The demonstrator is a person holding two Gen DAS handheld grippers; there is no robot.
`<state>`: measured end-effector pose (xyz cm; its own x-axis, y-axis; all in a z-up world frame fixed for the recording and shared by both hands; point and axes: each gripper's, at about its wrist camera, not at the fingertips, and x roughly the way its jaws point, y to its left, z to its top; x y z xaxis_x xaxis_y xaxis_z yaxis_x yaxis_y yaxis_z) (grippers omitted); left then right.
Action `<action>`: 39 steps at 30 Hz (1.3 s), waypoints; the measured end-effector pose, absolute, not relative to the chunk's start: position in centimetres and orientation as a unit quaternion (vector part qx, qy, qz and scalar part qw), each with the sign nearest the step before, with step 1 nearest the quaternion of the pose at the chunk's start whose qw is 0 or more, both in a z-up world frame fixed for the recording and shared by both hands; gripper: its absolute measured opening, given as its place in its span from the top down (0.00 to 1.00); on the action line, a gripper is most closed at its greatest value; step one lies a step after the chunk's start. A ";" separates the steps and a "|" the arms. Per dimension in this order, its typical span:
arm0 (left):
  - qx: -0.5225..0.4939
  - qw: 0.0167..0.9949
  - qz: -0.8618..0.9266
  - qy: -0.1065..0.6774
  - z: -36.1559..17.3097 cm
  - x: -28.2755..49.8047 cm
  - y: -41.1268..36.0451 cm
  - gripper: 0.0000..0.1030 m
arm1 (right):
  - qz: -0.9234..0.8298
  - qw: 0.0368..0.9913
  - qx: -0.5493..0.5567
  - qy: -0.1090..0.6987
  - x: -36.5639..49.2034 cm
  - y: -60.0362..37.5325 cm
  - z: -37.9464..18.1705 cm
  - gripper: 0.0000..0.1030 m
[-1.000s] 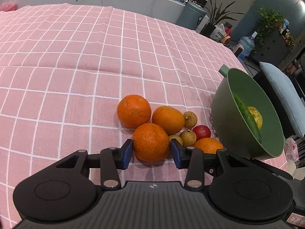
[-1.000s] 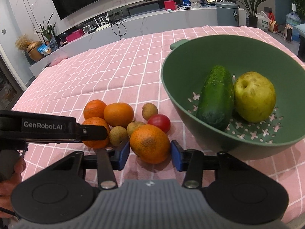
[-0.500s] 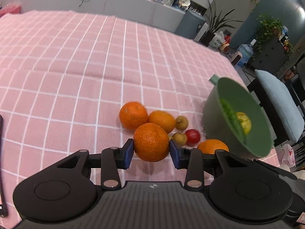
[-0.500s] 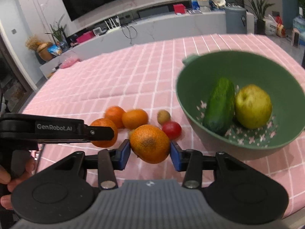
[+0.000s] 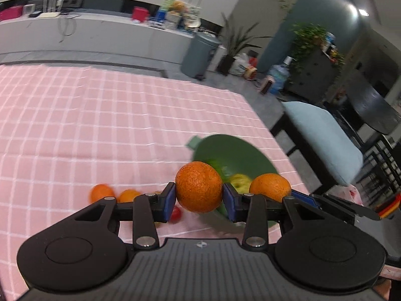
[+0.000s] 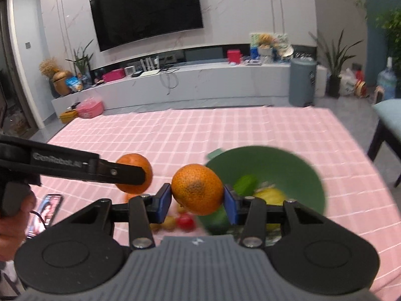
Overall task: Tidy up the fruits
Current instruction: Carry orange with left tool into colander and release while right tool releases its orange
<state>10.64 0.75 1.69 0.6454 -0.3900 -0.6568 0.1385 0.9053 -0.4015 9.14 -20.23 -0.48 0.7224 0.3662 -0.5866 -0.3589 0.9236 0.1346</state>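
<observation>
Oranges are riding in both tools at once, and the relation that matters is where the green plastic colander bowl (image 5: 240, 155) is lying from each. Starting at the left, the left gripper (image 5: 199, 198) is pinching a round, pebbly-skinned orange (image 5: 199, 190) between its blue pads, clear of the pink checked tablecloth (image 5: 75, 125). From this gripper the bowl is sitting ahead and to the right, lower than the fruit, with its small handle tab pointing away toward the far side of the table. Below the left jaw, two loose oranges (image 5: 101, 193) and a small red tomato-like fruit (image 5: 176, 213) are lying on the cloth.

Moving right, the right gripper (image 6: 198, 200) is clamping a second round orange with a dusky patch on its skin (image 6: 196, 188), also lifted off the table. The bowl's rim (image 6: 318, 183) is lying just ahead and slightly to the right beneath it, a green cucumber (image 6: 245, 183) and a yellow-green apple-like fruit (image 6: 270, 195) blurred inside.

Judging by this, the right hand is nearer the bowl and is needing only a short forward carry; the left is having to cross rightward, passing close to its partner. A round fruit has no long axis, so release angle hardly matters.
</observation>
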 end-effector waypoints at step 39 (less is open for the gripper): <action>-0.025 0.800 -0.228 0.554 -3.1 17.3 -11.9 0.55 | 0.274 0.801 -0.197 0.494 18.4 -24.5 -6.3 0.59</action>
<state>17.27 -11.88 -3.14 0.2818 -0.3918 -0.8758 0.3366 0.8952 -0.2921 18.40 -24.50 -6.34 0.3615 0.2440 -0.8999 -0.6328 0.7731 -0.0446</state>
